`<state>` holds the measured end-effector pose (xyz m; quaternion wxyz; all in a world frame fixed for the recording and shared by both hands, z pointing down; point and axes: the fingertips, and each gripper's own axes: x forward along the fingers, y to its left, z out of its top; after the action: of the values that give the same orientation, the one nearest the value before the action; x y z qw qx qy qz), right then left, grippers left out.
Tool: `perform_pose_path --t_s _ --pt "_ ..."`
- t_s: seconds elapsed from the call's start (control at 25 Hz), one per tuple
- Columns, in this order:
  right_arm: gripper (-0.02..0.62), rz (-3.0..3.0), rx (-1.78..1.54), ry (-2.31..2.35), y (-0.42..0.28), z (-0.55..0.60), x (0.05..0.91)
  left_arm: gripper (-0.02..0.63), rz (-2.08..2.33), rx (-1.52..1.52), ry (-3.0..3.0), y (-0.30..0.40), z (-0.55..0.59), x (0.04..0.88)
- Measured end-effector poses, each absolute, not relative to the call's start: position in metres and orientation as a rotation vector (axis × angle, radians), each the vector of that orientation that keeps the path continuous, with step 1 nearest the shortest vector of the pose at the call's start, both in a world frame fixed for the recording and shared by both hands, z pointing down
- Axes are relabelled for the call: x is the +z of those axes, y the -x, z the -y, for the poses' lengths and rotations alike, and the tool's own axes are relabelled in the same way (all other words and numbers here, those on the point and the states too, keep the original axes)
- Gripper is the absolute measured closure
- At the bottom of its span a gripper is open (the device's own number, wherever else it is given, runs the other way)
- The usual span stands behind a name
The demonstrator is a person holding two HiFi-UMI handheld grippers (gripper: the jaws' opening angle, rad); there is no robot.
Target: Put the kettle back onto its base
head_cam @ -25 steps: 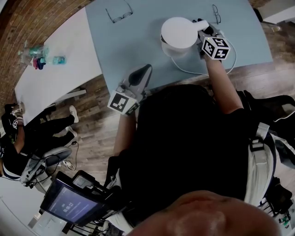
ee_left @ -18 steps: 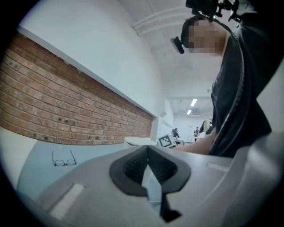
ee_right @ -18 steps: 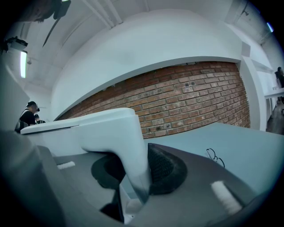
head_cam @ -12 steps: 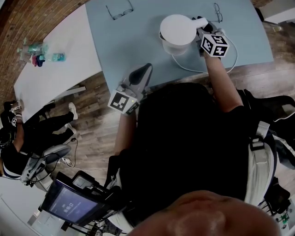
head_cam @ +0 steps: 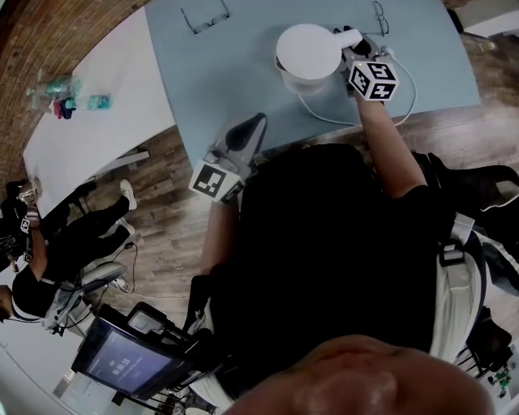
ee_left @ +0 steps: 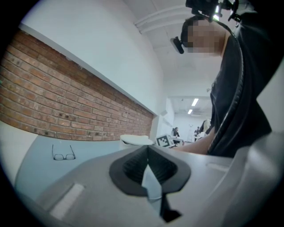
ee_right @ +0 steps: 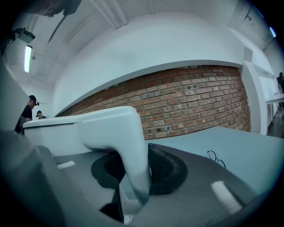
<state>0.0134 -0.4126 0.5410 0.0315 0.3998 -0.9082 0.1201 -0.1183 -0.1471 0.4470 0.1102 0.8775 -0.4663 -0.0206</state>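
The white kettle [head_cam: 306, 53] stands over the far middle of the blue-grey table [head_cam: 227, 73]. My right gripper [head_cam: 350, 42] is shut on its handle from the right. In the right gripper view the white handle [ee_right: 133, 146] is clamped between the dark pads [ee_right: 166, 168], with the kettle's lid [ee_right: 75, 124] to the left. The base is hidden under the kettle; only its white cord [head_cam: 332, 121] shows, looping toward the table's near edge. My left gripper [head_cam: 255, 123] rests at the table's front edge, shut and empty. It [ee_left: 148, 166] points level toward the kettle [ee_left: 135, 140].
Two pairs of glasses lie on the blue-grey table, one far left [head_cam: 204, 14] and one behind the right gripper [head_cam: 379, 18]. A white table [head_cam: 105, 138] with bottles [head_cam: 69, 97] stands at the left. A person [head_cam: 57, 251] sits on the wooden floor.
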Motion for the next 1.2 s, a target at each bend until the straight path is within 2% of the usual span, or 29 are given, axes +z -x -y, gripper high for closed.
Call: perform_pose_path --t_s 1.04,1.2 --pt "0.488 2.774 0.338 -1.106 -0.017 0.394 0.538 0.604 1.26 -0.071 -2.646 0.092 0.165 0.437" --pt "0.445 2.761 0.285 -1.055 -0.019 0.386 0.536 0.604 1.237 -0.075 -2.666 0.086 0.168 0.435"
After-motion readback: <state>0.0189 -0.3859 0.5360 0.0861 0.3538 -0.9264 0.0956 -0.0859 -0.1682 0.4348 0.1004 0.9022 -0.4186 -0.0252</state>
